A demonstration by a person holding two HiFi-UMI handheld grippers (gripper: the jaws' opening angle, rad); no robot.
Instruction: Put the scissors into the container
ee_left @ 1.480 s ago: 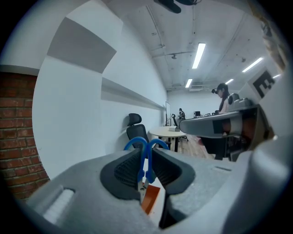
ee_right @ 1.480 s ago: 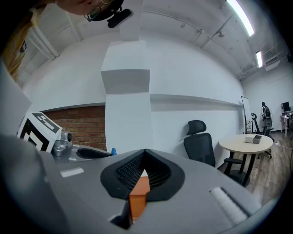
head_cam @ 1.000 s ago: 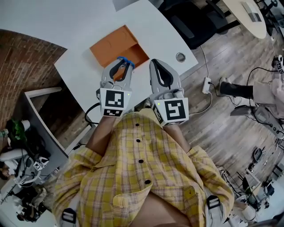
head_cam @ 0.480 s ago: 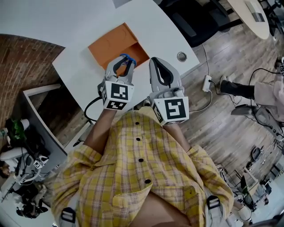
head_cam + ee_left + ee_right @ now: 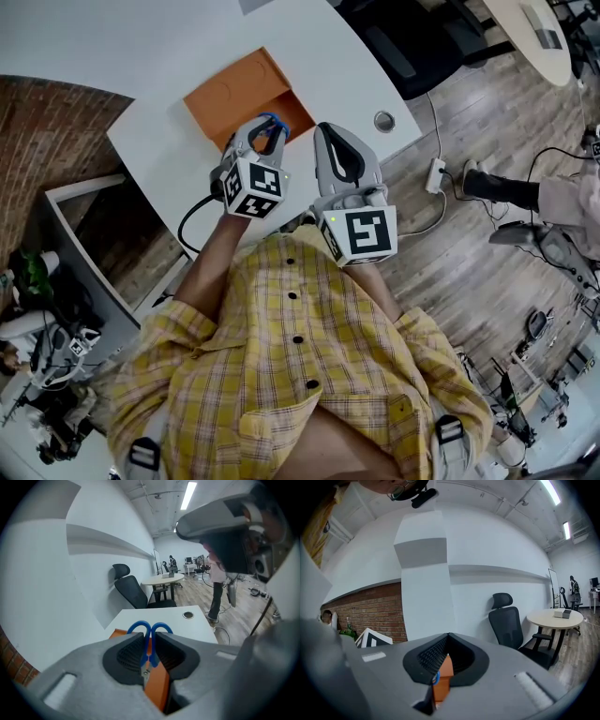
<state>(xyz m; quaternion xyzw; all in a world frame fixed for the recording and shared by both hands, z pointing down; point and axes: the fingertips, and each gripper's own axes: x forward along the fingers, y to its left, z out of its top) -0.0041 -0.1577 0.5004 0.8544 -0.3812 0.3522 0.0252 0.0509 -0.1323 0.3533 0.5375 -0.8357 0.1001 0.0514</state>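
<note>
The scissors (image 5: 272,123) have blue handles that stick out past the tips of my left gripper (image 5: 266,133), which is shut on them near the pivot. In the left gripper view the blue loops (image 5: 150,630) stand upright between the jaws. The orange container (image 5: 242,92) is a shallow open box on the white table (image 5: 169,141). My left gripper hovers over its near edge, with orange showing under the jaws (image 5: 157,688). My right gripper (image 5: 328,133) is shut with nothing in it, just right of the left one. Through its jaws I see a strip of the container (image 5: 443,674).
A round cable grommet (image 5: 384,120) sits in the table near its right corner. Black office chairs (image 5: 412,47) stand beyond the table, and a power strip (image 5: 436,178) with cables lies on the wooden floor. A brick wall and a shelf unit (image 5: 66,234) are at the left.
My left gripper has rolled and shifted slightly left and forward over the container's near edge, still holding the scissors. The right gripper has stayed put.
</note>
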